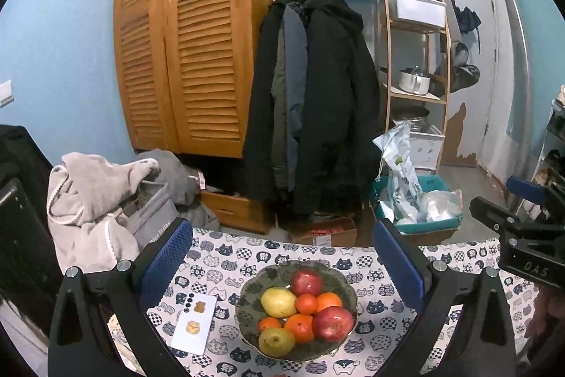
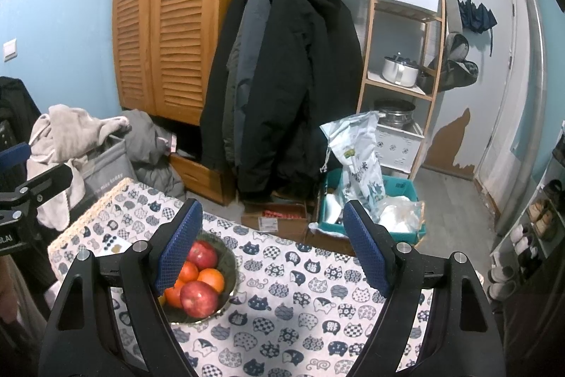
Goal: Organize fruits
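Already the fruits (image 1: pixel 300 306) (two red apples, two yellow-green pears, several oranges) lie heaped together in the scalloped green bowl (image 1: pixel 348 283) on the cat-print table (image 1: pixel 381 338), with none loose on the cloth, as a finished sorting would leave them. Both the left gripper (image 1: pixel 282 258) and right gripper (image 2: pixel 273 244) hover with jaws spread wide, grasping nothing.

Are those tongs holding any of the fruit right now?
No. Both the left tongs and right tongs are open and empty; the fruit sits in the bowl.
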`<act>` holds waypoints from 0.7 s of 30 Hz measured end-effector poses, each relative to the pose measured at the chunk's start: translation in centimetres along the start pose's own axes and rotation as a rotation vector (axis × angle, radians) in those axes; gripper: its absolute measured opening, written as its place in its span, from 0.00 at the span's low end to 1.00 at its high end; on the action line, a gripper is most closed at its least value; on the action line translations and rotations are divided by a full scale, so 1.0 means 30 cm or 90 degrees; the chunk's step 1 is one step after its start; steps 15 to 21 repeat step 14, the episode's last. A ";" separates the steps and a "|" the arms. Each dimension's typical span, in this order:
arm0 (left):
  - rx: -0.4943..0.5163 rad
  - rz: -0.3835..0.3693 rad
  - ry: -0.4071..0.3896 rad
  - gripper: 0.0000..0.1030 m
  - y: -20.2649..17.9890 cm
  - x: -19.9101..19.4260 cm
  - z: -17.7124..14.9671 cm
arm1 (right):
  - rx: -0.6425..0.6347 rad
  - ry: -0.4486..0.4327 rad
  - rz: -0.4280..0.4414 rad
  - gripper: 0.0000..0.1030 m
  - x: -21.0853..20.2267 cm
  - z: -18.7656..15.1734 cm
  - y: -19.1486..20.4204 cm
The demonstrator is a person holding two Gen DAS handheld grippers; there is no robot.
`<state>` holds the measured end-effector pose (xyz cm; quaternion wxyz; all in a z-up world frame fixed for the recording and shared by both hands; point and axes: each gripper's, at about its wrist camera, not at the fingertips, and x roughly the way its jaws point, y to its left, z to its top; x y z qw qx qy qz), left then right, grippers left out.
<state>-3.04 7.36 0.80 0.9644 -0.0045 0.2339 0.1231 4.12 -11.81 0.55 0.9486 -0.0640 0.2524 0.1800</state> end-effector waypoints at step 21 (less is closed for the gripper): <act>-0.013 -0.002 0.000 1.00 0.009 -0.008 0.008 | 0.000 0.001 0.000 0.78 -0.002 0.000 -0.002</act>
